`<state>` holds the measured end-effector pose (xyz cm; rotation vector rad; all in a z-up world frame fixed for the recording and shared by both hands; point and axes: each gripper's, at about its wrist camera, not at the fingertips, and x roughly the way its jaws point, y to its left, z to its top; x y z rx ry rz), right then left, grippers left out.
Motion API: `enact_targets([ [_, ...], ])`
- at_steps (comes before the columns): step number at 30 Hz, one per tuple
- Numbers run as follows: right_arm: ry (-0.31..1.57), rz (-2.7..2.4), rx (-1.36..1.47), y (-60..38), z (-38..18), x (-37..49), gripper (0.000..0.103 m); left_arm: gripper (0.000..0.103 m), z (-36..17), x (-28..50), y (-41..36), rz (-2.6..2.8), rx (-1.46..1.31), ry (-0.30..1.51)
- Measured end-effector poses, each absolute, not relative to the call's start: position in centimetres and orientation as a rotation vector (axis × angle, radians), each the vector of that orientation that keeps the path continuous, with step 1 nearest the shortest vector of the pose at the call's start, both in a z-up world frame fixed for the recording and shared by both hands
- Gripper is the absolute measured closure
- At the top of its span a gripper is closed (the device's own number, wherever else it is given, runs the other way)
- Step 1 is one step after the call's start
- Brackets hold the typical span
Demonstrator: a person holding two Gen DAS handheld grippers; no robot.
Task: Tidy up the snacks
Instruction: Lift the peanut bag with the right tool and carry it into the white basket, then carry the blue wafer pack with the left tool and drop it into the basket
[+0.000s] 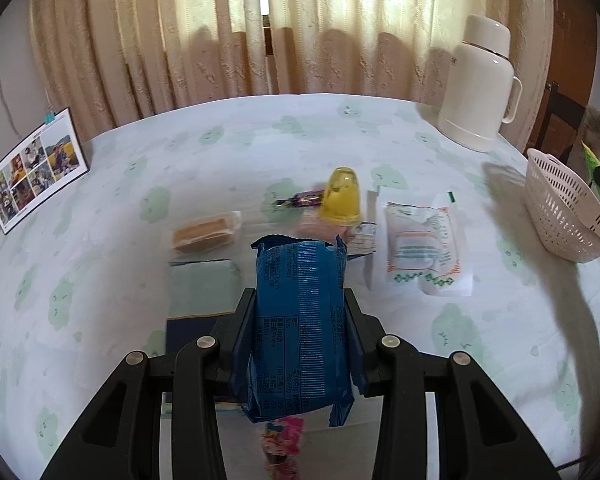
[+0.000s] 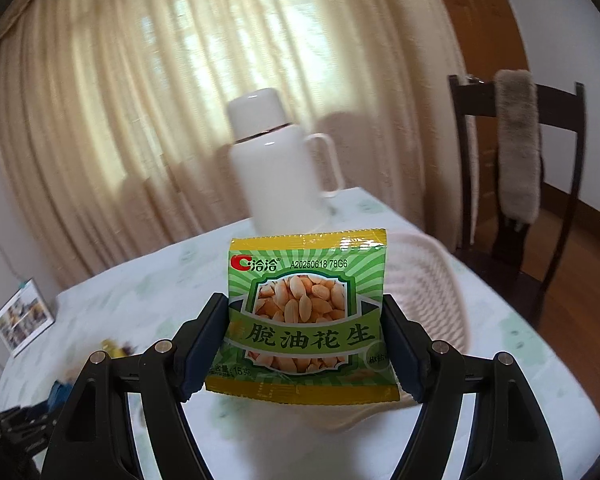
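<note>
The counter [image 1: 100, 248] wears a pale cloth printed with green clouds. On it lie a wrapped cake [image 1: 204, 234] at centre left, a yellow jelly cup [image 1: 342, 196] beside a purple candy [image 1: 304, 200], and a white sachet [image 1: 424, 248] to the right. A white thermos [image 1: 480, 84] stands far right, a white basket [image 1: 564, 208] sits at the right edge, and a photo card [image 1: 36, 170] leans far left.

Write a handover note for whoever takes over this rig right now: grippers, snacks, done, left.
Left gripper: shut on the blue packet, held above the table.
Right gripper: shut on the peanut bag, near the white basket.
On the table: jelly cup, cake slice, white pouch, purple candy, pink packet.
Done: no snack visibly inside the basket.
Left: basket both held packs, then the rest.
</note>
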<state>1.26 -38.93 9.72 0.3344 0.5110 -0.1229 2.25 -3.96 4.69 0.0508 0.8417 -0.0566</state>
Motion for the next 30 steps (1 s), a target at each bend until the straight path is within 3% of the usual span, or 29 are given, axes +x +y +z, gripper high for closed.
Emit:
enact_targets([
  [9,0.529,-0.145,0.392,-41.8,8.3,1.9,0.021,0.067,5.1,2.8,-6.3,-0.094,0.076,0.849],
  [30,0.425,-0.247,0.401,-42.5,9.2,-0.7,0.021,0.067,9.1,6.8,-20.2,-0.443,0.121,0.821],
])
